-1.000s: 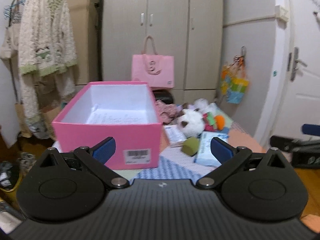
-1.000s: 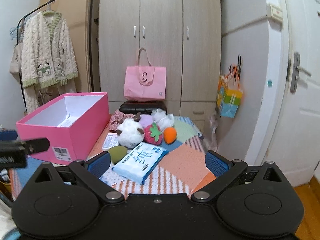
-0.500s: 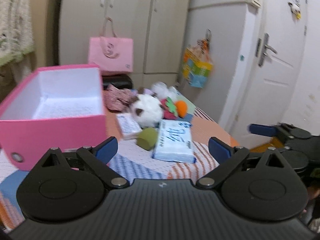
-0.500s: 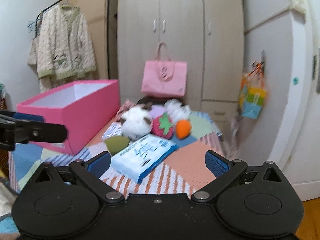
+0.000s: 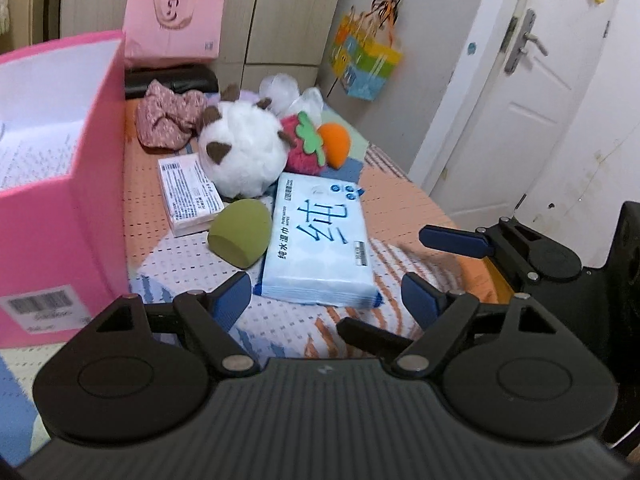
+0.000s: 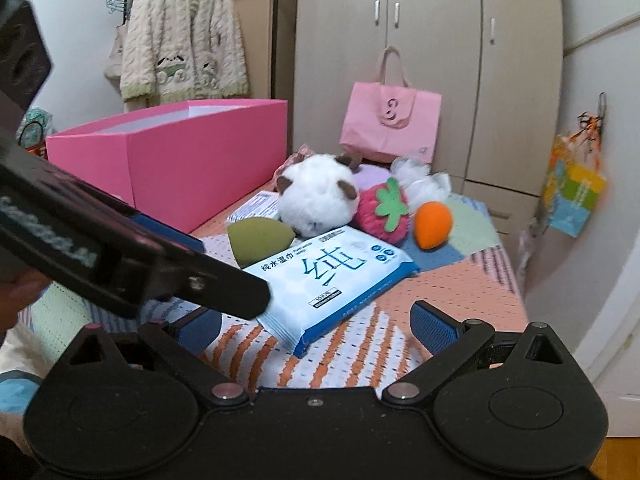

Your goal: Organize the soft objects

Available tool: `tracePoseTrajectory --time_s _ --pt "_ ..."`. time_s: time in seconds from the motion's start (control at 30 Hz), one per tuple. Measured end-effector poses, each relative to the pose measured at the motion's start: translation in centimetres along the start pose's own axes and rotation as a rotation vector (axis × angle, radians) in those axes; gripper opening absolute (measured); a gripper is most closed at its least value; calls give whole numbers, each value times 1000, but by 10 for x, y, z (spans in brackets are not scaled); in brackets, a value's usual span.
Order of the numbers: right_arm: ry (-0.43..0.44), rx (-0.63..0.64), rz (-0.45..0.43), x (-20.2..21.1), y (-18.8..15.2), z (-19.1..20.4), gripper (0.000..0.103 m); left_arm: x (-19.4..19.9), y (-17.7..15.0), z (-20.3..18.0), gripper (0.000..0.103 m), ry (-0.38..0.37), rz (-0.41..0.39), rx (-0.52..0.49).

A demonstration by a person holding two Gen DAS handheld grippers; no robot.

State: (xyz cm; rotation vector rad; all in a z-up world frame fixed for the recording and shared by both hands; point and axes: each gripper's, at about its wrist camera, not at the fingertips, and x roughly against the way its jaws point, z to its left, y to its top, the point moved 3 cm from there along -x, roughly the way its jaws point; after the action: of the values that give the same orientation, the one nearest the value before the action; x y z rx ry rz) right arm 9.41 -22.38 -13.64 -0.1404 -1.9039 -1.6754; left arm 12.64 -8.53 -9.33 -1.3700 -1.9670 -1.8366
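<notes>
Nearest, L gripper (image 5: 326, 298) hangs w/ jaws closing but w/ a wide gap yet, nothing between the pads; the wet-wipes pack (image 5: 320, 240) lies just ahead of its tips. R gripper (image 6: 316, 326) sits spread wide, empty too, its pads either side of the pack's near corner but not touching. The pack lies flat on the patterned mat (image 5: 400, 200) over the counter, at an angle, glossy film wrap: prob. slippery, squashy, a bit heavy for its size, so take it across the short width near the middle, not by a corner. Touching its left edge is the green sponge (image 5: 240, 236), egg-shaped, v. light and springy; a pinch across its fat belly should do, though it may squirt out if squeezed near the tip. Beside that, a small tissue pack (image 5: 188, 190), light and crushable. Behind them the white plush ball (image 5: 240, 156), resting on the wipes' far end; fluffy, no weight, grips anywhere but needs a wide bite. Next to it the strawberry plush (image 5: 300, 148) and the orange sponge (image 5: 335, 144), then a pink scrunchie (image 5: 168, 124) and white fluffy bits at the back. Pink box (image 5: 92, 184) stands open along the left, seemingly where things go, only paper seen inside. Nothing sorted yet, I'd judge; the wipes or the green sponge look like first pick.
</notes>
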Motion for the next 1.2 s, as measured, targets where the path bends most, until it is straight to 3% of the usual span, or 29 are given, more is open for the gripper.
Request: tracePoseTrajectory --time_s 0.47,0.7,0.93,1.2 --pt "56 -24 19 -28 -5 -16 102 -27 0 -7 82 22 54 -5" --pt "84 -44 7 -26 -7 -21 102 -33 5 -19 82 -100 94 40" --pt "39 -43 -11 -30 -8 -26 102 -41 20 -31 82 11 15 -49" --pt "56 -5 -31 -36 -6 -25 102 -61 24 -21 79 -5 90 -7"
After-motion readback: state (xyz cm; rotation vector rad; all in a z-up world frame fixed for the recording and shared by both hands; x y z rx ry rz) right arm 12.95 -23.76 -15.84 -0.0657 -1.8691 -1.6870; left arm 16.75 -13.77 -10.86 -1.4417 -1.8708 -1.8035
